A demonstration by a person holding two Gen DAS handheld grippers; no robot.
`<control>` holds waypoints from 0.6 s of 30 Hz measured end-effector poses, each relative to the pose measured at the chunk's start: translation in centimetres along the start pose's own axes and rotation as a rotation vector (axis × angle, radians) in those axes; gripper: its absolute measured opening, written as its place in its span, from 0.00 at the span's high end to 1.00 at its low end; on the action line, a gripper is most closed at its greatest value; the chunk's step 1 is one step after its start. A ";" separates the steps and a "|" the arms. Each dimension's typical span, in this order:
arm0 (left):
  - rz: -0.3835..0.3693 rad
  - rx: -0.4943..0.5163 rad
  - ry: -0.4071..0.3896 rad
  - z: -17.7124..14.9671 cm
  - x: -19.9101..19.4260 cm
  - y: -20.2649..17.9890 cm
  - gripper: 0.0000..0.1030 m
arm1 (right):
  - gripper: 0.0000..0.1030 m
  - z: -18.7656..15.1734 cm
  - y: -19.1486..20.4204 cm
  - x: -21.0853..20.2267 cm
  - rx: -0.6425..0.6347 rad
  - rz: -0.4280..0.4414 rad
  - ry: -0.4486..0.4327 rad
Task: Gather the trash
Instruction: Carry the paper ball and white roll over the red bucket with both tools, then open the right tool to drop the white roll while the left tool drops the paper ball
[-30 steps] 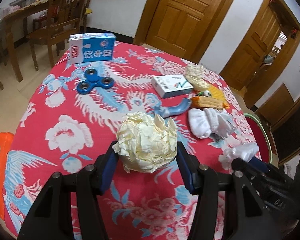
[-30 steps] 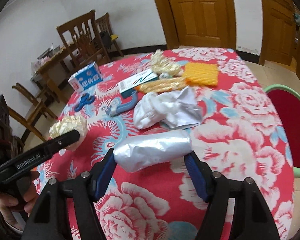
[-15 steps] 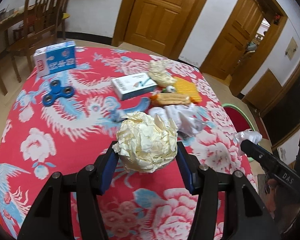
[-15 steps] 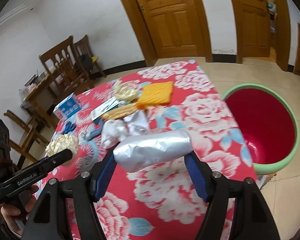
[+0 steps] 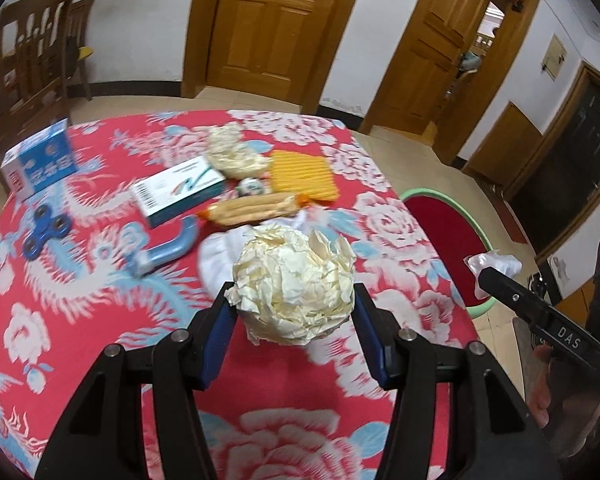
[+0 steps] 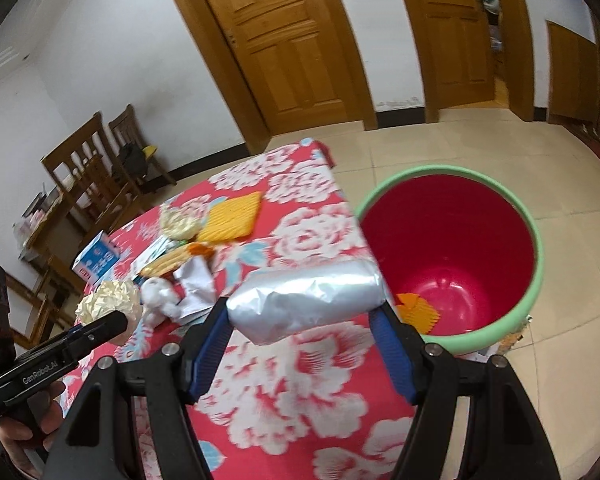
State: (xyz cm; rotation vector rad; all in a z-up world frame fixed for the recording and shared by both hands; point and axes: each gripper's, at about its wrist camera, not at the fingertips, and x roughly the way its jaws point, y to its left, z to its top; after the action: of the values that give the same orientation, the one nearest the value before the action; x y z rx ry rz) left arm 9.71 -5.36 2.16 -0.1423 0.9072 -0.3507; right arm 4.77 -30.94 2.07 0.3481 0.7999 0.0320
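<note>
We hold a piece of trash in each gripper above the red flowered tablecloth (image 5: 100, 312): the left gripper (image 5: 294, 312) is clamped on a crumpled ball of yellowish paper (image 5: 294, 284), and the right gripper (image 6: 306, 316) is clamped on a silver foil packet (image 6: 306, 296), its blue pads pressing on both ends. Just beyond the table edge on the right stands the red bin with a green rim (image 6: 536, 280), and the foil packet hangs at its near rim, not yet over the opening. One orange scrap (image 6: 416, 310) already lies on the bin's bottom, so we judge the collecting to be begun but far from done. Both loads are yet to be dropped in. On the cloth there remain a white crumpled wad (image 6: 160, 298), a snack bag (image 5: 256, 208), a clear bag of something pale (image 5: 230, 154) and a yellow ridged pad (image 5: 302, 176); whether the two boxes (image 5: 178, 190), the blue spinner (image 5: 46, 230) and the blue hook (image 5: 168, 246) count as trash, we cannot tell.
</note>
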 end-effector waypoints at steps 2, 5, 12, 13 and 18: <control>-0.008 0.022 -0.001 0.4 0.5 -1.1 0.45 | 0.30 0.2 -1.1 0.0 0.018 -0.010 -0.003; -0.011 0.062 0.002 1.0 1.5 -2.7 0.45 | 0.30 0.4 -2.6 0.0 0.045 -0.029 -0.006; -0.044 0.129 0.016 2.1 4.0 -6.1 0.45 | 0.30 0.7 -6.4 0.7 0.111 -0.076 -0.003; -0.048 0.134 0.016 2.2 4.3 -6.4 0.45 | 0.30 0.8 -6.8 0.9 0.118 -0.079 -0.001; -0.073 0.166 0.023 3.0 6.1 -8.4 0.45 | 0.30 1.1 -8.9 2.2 0.148 -0.097 0.012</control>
State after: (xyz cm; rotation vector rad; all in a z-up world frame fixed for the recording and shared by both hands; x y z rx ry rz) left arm 13.48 -15.45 1.68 -0.0187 0.8929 -0.4946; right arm 6.16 -39.29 -1.55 0.4485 0.8320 -0.1167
